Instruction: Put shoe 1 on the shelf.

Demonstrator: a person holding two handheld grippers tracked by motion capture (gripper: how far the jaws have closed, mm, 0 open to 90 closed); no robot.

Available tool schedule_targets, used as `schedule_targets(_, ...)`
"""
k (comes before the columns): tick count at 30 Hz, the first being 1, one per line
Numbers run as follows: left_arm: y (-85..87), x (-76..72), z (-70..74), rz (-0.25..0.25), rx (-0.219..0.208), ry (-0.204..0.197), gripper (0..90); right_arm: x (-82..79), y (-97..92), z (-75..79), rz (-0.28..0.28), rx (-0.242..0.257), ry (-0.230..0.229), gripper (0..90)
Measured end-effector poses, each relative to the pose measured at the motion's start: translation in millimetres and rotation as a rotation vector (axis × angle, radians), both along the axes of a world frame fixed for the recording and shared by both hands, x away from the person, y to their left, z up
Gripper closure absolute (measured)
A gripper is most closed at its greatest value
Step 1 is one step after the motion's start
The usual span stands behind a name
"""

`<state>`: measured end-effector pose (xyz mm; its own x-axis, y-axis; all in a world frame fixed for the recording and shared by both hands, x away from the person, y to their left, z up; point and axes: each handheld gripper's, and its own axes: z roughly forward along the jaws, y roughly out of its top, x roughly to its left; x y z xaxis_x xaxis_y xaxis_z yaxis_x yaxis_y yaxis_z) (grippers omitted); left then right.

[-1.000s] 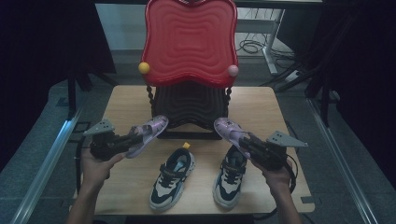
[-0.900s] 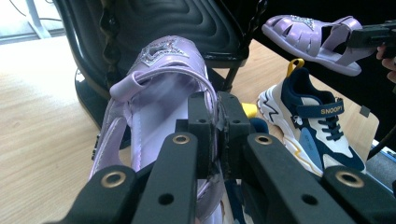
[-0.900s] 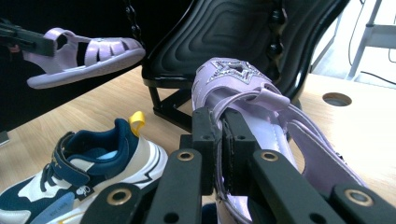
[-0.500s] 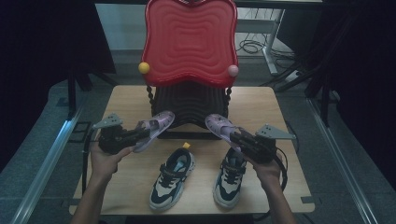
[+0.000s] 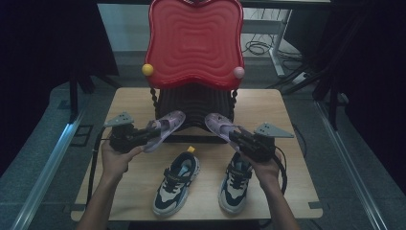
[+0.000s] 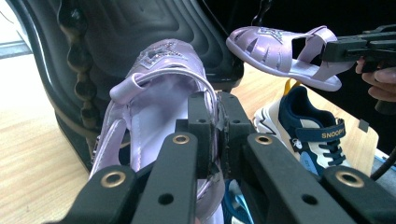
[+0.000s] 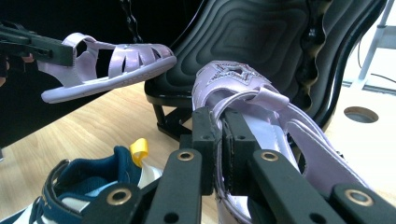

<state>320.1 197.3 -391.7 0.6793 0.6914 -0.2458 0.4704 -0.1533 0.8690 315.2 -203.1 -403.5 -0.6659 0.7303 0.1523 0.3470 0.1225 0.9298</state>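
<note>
The left tool (image 5: 152,134) is clenched on the side strap of a lilac sandal (image 5: 165,128); in the left gripper view its two black jaws stand pinched together on the strap edge (image 6: 215,122), with the sandal's toe and its glittered star pointing away toward the black chair seat (image 6: 154,28). The right tool (image 5: 235,138) is clamped the same way on the second lilac sandal (image 5: 219,125), and the right gripper view shows the jaws closed on that sandal's strap (image 7: 220,122). Both sandals hang in the air above the wooden surface (image 5: 297,163), toes aimed at the front of the small chair with the red back (image 5: 194,43), one to each side of its seat and close to it, neither resting on anything.

Nearer the person, a pair of navy and white sneakers (image 5: 176,181) stands side by side on the surface, untouched, the right one (image 5: 235,181) just below the right hand (image 5: 266,165).

As a judgement, the picking up is done: each sandal is lifted and securely held. What is left is the setting down, probably on the seat or on the surface in front of it, though where they are meant to go cannot be told from these views. The letting go is not yet done.
</note>
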Motion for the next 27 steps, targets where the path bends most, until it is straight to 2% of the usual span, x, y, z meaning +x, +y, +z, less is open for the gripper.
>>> schedule_targets(4, -4.4, 3.0, 1.6, -0.005, 0.011, -0.007, 85.2, 2.1, 2.1, 1.5, -0.001, 0.003, 0.001, 85.3)
schedule_targets(12, -7.6, 13.1, 1.5, 0.011, 0.001, -0.003, 85.2, 11.9, 9.7, 0.2, -0.024, 0.013, 0.006, 85.3)
schedule_targets(15, -9.1, 17.3, 4.5, 0.010, 0.010, -0.010, 85.2, 15.9, 13.5, 0.3, -0.032, 0.014, 0.006, 85.3)
schedule_targets(27, -19.0, 29.5, 9.5, 0.005, -0.004, -0.036, 85.0, 30.3, 28.3, 2.7, -0.054, 0.035, -0.002, 85.3)
